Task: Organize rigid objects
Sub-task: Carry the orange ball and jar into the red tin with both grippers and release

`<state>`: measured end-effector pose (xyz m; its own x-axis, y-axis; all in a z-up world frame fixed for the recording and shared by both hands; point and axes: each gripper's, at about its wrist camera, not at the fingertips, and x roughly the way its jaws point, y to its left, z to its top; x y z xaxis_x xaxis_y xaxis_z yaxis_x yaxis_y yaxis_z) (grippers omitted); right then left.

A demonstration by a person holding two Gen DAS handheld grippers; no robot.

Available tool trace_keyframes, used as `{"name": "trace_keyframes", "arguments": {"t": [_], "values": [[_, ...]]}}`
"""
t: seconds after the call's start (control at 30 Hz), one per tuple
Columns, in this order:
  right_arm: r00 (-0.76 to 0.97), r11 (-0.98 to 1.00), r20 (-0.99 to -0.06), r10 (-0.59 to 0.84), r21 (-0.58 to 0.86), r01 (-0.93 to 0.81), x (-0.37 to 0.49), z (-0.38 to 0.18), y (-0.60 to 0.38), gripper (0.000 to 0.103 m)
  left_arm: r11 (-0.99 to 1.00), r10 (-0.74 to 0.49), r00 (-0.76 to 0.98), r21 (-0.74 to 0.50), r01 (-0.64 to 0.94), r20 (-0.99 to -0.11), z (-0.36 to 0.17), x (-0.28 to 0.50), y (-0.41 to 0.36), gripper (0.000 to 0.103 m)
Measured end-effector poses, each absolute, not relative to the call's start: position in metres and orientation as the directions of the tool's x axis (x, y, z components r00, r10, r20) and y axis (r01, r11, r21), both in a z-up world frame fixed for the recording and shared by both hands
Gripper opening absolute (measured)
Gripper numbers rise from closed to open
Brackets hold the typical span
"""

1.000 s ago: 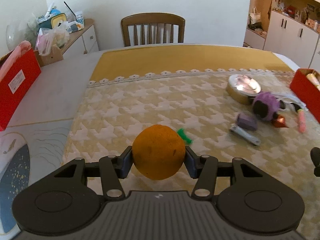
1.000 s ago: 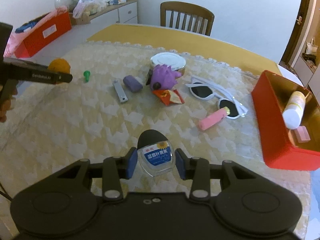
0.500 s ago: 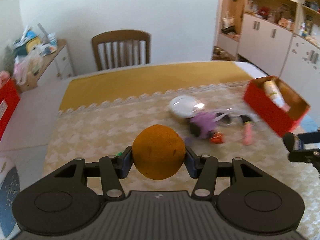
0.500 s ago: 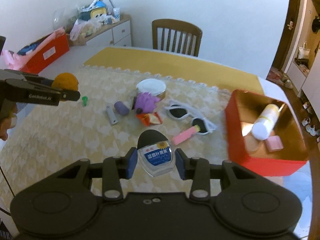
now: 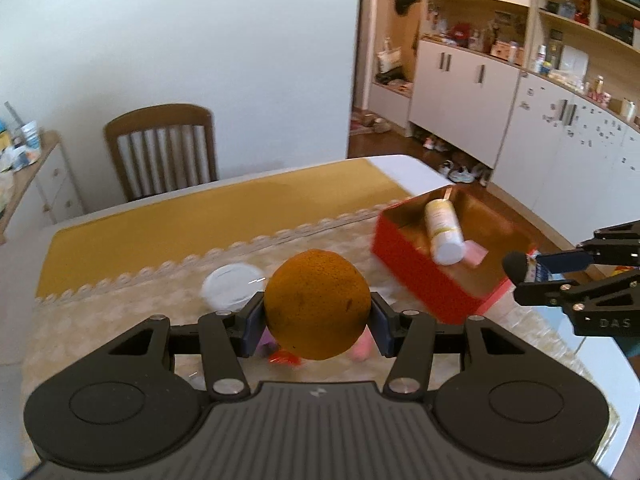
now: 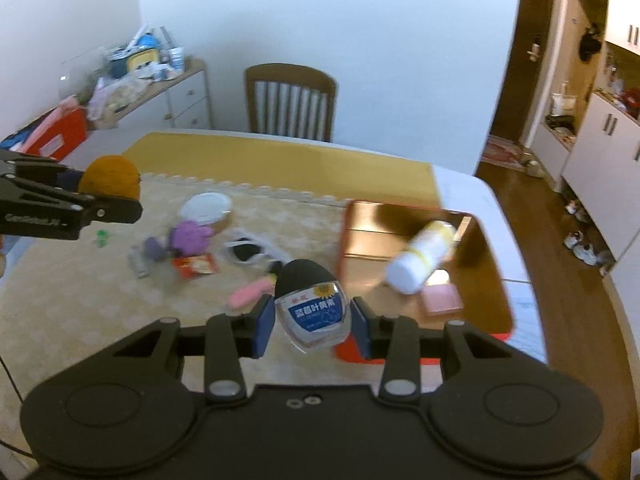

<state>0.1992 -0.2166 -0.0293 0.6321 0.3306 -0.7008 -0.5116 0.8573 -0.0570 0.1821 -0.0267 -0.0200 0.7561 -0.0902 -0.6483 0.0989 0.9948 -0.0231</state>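
Note:
My left gripper [image 5: 318, 316] is shut on an orange [image 5: 317, 304], held in the air above the table. In the right wrist view that orange [image 6: 109, 174] shows at the far left, above the cloth. My right gripper [image 6: 312, 322] is shut on a small clear bottle [image 6: 313, 312] with a black cap and blue label, just left of the red box [image 6: 492, 336]. The red box [image 5: 436, 284] stands at the table's right edge and holds a white and yellow bottle [image 6: 422, 258] and a pink pad [image 6: 442, 298].
On the patterned cloth lie a round tin [image 6: 206, 208], a purple toy [image 6: 188, 236], sunglasses [image 6: 250, 250], a red packet [image 6: 196, 266], a pink stick [image 6: 250, 294], a green piece [image 6: 103, 236] and a metal tool [image 6: 138, 262]. A wooden chair [image 6: 290, 104] stands behind the table.
Both grippers have risen and swung right toward the red box, each keeping its grip. The box now lies much closer in both views.

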Motion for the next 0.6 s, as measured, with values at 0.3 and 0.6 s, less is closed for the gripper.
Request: {"name": "trace_keyframes", "arguments": {"t": [0.3,0.6], "values": [[0.659,0.880,-0.696,0.284,-0.083,-0.467,0.234,-0.036,-0.268,0.040,0.983,-0.146,0.726,-0.019,0.181,-0.672,-0.027,0.232,-0.098,0.053],[0.647,0.888,-0.715,0.266,-0.079,-0.452,0.272,-0.055,-0.299,0.040,0.982,-0.156,0.669,-0.039,0.186,-0.727,-0.044,0.295,-0.151,0.053]]}}
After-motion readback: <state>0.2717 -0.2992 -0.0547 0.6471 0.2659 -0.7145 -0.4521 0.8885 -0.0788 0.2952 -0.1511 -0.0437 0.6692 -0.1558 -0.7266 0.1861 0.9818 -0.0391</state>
